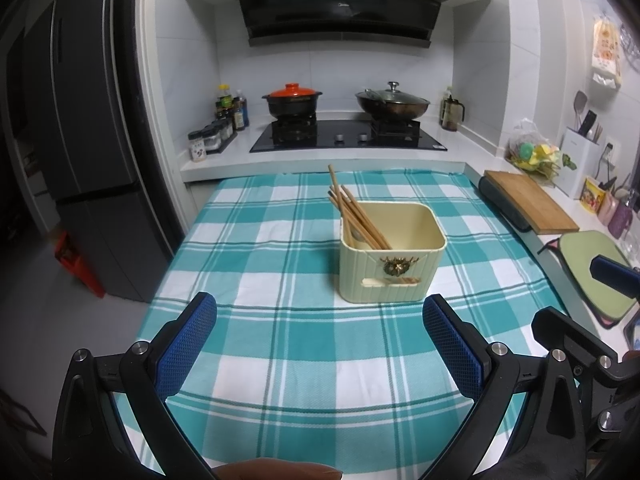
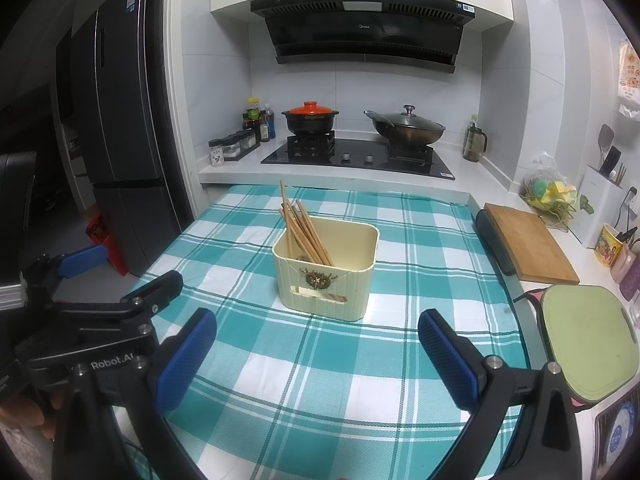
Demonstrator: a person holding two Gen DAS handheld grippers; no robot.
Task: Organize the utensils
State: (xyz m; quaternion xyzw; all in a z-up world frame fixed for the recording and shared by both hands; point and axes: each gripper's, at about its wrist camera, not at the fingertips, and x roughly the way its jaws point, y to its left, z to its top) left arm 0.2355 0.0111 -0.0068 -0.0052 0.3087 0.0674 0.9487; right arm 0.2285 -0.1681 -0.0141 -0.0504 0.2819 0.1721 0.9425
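Note:
A cream ribbed holder (image 1: pixel 392 258) (image 2: pixel 326 270) with a gold ornament on its front stands in the middle of the teal checked tablecloth (image 1: pixel 312 340) (image 2: pixel 320 364). Several wooden chopsticks (image 1: pixel 352 210) (image 2: pixel 302 226) lean inside it toward its far left corner. My left gripper (image 1: pixel 320 312) is open above the cloth, a short way in front of the holder, with nothing between its blue pads. My right gripper (image 2: pixel 318 328) is also open and empty, just in front of the holder. In the right wrist view the left gripper (image 2: pixel 116 276) shows at the left edge.
Behind the table is a stove (image 1: pixel 348 136) with a red-lidded pot (image 1: pixel 294 100) and a wok (image 1: pixel 392 104). Spice jars (image 1: pixel 212 136) stand to its left. A wooden board (image 2: pixel 528 240) and a green cutting board (image 2: pixel 588 340) lie on the right counter. A dark fridge (image 1: pixel 92 160) stands left.

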